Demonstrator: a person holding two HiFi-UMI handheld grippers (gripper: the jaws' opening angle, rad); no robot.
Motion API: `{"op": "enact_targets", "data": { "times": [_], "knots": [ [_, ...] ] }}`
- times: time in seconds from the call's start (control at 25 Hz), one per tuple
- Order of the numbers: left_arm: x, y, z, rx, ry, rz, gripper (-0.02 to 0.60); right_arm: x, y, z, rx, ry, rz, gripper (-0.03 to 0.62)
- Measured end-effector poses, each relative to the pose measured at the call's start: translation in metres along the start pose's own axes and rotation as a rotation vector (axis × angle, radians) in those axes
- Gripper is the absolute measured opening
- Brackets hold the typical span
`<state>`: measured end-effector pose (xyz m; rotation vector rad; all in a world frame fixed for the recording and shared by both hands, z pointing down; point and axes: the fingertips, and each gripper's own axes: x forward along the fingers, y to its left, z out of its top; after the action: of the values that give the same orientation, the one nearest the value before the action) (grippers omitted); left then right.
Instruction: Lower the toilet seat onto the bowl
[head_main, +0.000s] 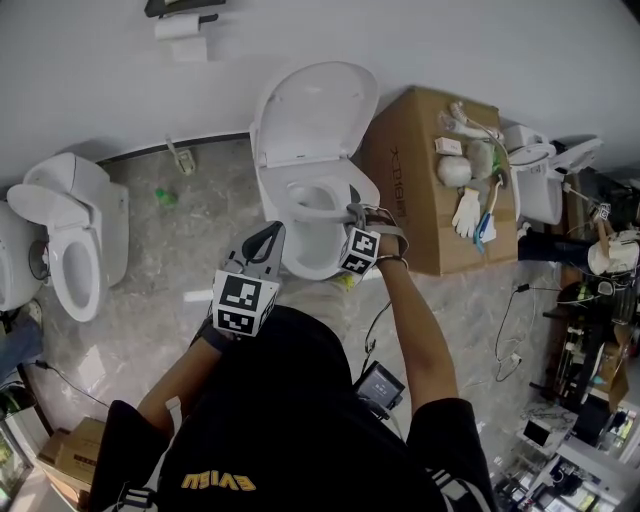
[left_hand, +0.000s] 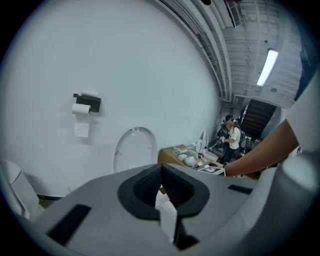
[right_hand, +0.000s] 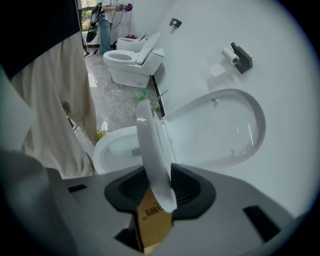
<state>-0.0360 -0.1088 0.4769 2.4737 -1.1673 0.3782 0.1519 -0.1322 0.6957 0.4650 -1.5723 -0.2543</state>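
- Toilet seat (right_hand: 151, 150) is partway down: tilted off the raised lid (right_hand: 220, 130), not yet on the bowl (right_hand: 117, 150). In the head view the toilet sits at 12 o'clock from the person.
- Risk: seat slips free and slams onto the bowl. Likely cause: smooth curved plastic, pinched only at its thin edge.
- Risk: the rim twists out of the pads. Likely cause: the seat swings on its hinge arc, and a hand path that doesn't follow it levers the edge loose.
- Risk: the jaw tips get trapped between seat and bowl rim if the grip isn't let go just short of contact.
- Right gripper (right_hand: 155, 187): jaws narrowly apart, pads closed on the seat's edge, at about 4 o'clock on the ring in the head view (head_main: 358, 212).
- Left gripper (left_hand: 161, 182): jaws together, holding nothing, touching nothing. It hangs near 7 o'clock of the bowl (head_main: 272, 233), aimed at the wall.
- Cardboard box (head_main: 425, 180) at 3 o'clock of the toilet, close to the working arm.
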Motion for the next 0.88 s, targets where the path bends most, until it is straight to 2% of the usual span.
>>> {"op": "enact_targets", "data": {
  "times": [0.48, 0.88],
  "knots": [
    [0.002, -0.007, -0.009, -0.012, 0.014, -0.015, 0.011, 0.004, 0.030, -0.009, -0.009, 0.023, 0.013, 0.130],
    [-0.005, -0.005, -0.012, -0.032, 0.012, 0.001, 0.011, 0.011, 0.060, -0.019, 0.060, 0.042, 0.055, 0.152]
  ]
}}
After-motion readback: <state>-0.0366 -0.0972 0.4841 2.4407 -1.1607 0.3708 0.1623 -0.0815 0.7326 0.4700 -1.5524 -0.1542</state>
